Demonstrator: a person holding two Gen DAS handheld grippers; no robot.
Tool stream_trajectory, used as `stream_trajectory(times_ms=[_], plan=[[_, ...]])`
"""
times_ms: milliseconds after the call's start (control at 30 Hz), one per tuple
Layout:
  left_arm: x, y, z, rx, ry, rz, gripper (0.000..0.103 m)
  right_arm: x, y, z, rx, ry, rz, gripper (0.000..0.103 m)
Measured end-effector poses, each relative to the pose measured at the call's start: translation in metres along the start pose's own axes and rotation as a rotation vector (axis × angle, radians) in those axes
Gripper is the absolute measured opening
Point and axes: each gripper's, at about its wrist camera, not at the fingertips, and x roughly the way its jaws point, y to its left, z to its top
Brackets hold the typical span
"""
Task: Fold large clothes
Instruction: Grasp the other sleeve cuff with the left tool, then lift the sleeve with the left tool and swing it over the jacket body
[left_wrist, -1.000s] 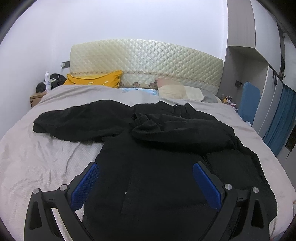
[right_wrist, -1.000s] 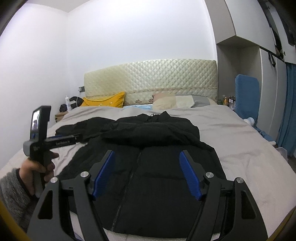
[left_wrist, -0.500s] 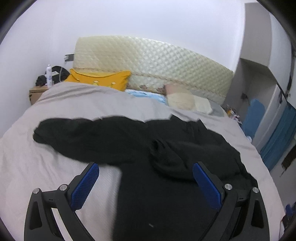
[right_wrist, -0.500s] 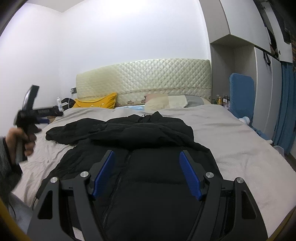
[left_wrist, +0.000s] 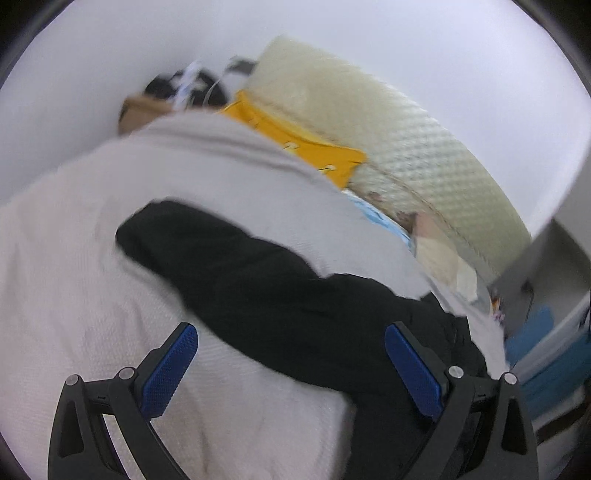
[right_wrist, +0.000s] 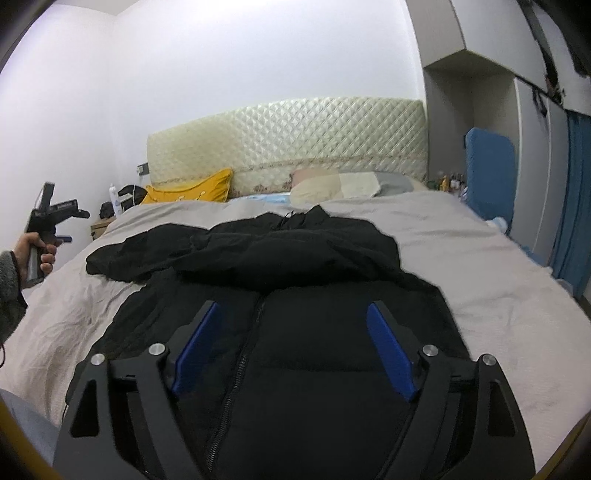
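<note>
Black jacket (right_wrist: 295, 332) lies zip-up on the grey bed (right_wrist: 480, 266), one sleeve (left_wrist: 229, 258) stretched sideways. Left gripper (left_wrist: 291, 365), fingers open and empty, has swung out over that sleeve, likely to fold it inward. Right gripper (right_wrist: 295, 347) hovers above the jacket's front, its fingers opening, gripping nothing.

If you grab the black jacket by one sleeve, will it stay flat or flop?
Probably flop: the jacket lies in soft folds on the bed. It looks puffy, so likely bulky yet fairly light. The sleeve would likely drag the rest.
</note>
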Motion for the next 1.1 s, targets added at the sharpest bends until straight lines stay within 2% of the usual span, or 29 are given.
stream_trajectory(times_ms=[267,433,533,667,767,833,867,900,933,1000,1100], plan=[[0.076,0.102,0.002,-0.181,0.049,-0.011,0.102,0.039,0.009,-0.001,0.019,0.089,-0.031,0.082],[0.121,0.141,0.008,-0.240,0.039,-0.044,0.102,0.056,0.009,-0.004,0.045,0.119,-0.045,0.087],[0.144,0.156,0.015,-0.267,0.015,-0.065,0.102,0.071,0.009,-0.004,0.059,0.137,-0.058,0.087],[0.167,0.159,0.023,-0.261,-0.061,-0.093,0.101,0.090,0.006,-0.004,0.087,0.160,-0.087,0.087],[0.177,0.155,0.030,-0.276,-0.083,-0.080,0.101,0.103,0.000,-0.006,0.122,0.196,-0.100,0.087],[0.182,0.150,0.036,-0.279,-0.100,-0.063,0.097,0.110,-0.004,-0.007,0.142,0.211,-0.115,0.087],[0.184,0.149,0.040,-0.280,-0.103,-0.062,0.087,0.112,-0.005,-0.007,0.145,0.216,-0.124,0.087],[0.186,0.148,0.042,-0.282,-0.104,-0.058,0.073,0.114,-0.007,-0.007,0.149,0.220,-0.130,0.087],[0.188,0.148,0.044,-0.292,-0.104,-0.054,0.066,0.115,-0.008,-0.007,0.152,0.221,-0.131,0.087],[0.185,0.149,0.047,-0.306,-0.111,-0.063,0.036,0.115,-0.006,-0.007,0.140,0.219,-0.137,0.087],[0.170,0.141,0.052,-0.267,-0.124,-0.062,0.017,0.112,-0.005,-0.003,0.125,0.211,-0.132,0.087]])
